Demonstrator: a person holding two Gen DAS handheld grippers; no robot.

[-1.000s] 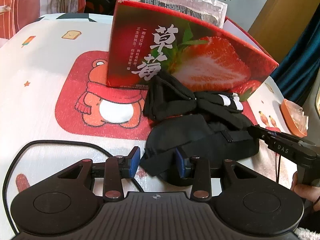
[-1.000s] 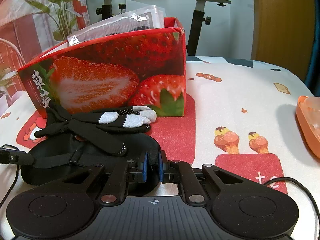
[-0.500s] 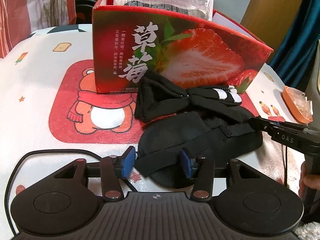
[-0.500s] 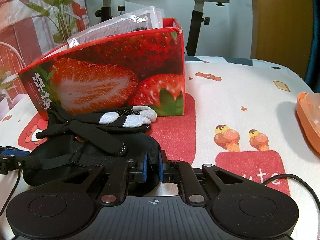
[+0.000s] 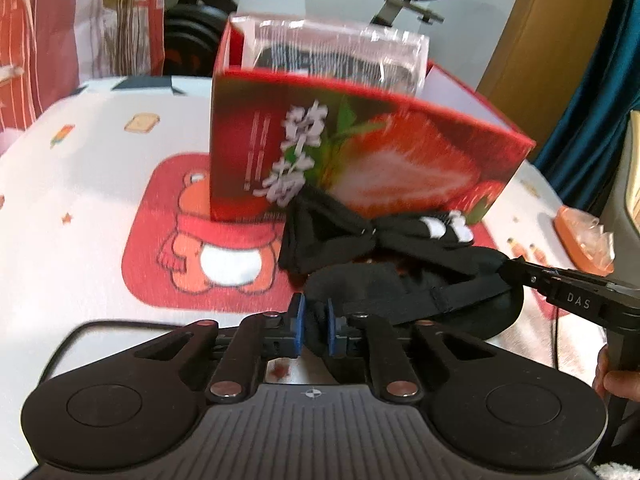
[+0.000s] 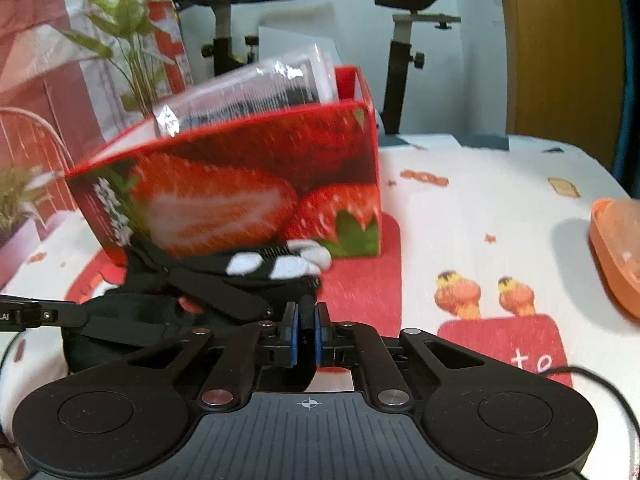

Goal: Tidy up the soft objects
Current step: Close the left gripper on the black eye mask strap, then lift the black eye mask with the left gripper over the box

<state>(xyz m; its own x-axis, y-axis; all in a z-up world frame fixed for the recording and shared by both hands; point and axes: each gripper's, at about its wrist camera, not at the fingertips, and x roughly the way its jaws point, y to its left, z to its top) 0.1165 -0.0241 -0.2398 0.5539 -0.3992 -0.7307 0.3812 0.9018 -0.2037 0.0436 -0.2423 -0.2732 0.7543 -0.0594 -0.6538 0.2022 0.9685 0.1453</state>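
A black padded eye mask point(image 5: 420, 292) with a strap lies in front of the red strawberry box point(image 5: 360, 160). A black glove with white fingertips point(image 5: 400, 232) lies across its far side. My left gripper point(image 5: 314, 326) is shut on the mask's near left edge. My right gripper point(image 6: 305, 334) is shut on the mask's right edge point(image 6: 306, 320). In the right wrist view the mask point(image 6: 120, 328), glove point(image 6: 256, 268) and box point(image 6: 240, 200) sit ahead left. The mask looks lifted between both grippers.
A clear plastic packet point(image 5: 340, 52) stands in the box. An orange dish point(image 6: 616, 256) sits at the table's right side. A black cable point(image 5: 100, 328) runs by my left gripper. The cartoon tablecloth point(image 5: 100, 200) covers the table. An exercise bike point(image 6: 404, 20) stands behind.
My left gripper has shut on the mask's edge; it was open around it before. Both grippers have risen and the mask has lifted with them. The view is motion-blurred.
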